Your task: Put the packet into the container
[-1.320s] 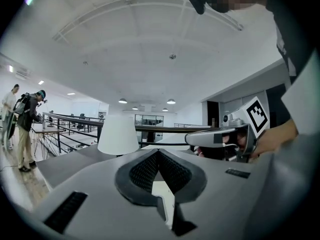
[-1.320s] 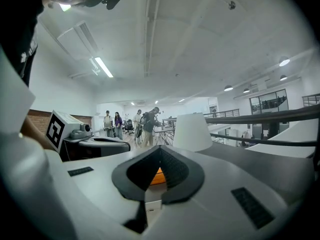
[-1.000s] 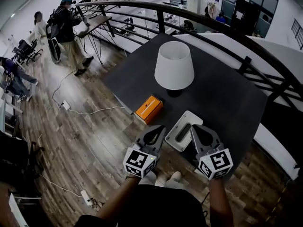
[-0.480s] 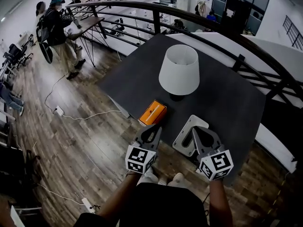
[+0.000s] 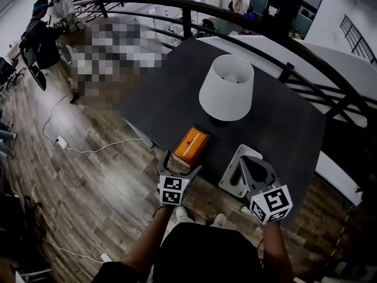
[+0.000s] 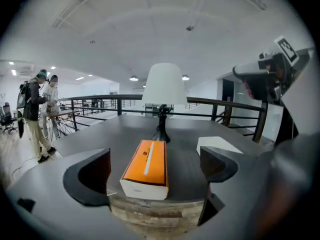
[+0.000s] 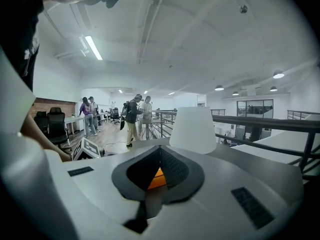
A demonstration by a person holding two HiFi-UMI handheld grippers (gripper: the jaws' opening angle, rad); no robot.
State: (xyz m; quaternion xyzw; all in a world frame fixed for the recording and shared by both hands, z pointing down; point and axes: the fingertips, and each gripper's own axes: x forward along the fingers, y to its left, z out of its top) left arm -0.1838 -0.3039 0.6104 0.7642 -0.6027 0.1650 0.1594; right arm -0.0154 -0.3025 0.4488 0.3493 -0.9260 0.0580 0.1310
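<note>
Left hand-held gripper (image 5: 179,167) spread wide before the orange packet (image 5: 190,145); right hand-held gripper (image 5: 248,164) closed and empty
The left jaws have just been opening and frame the packet without touching it; it lies flat at the dark surface's (image 5: 277,128) near edge, outside the white container (image 5: 231,178) just beside it, over which the right one hangs; a white-shaded lamp (image 5: 227,87) stands behind both
</note>
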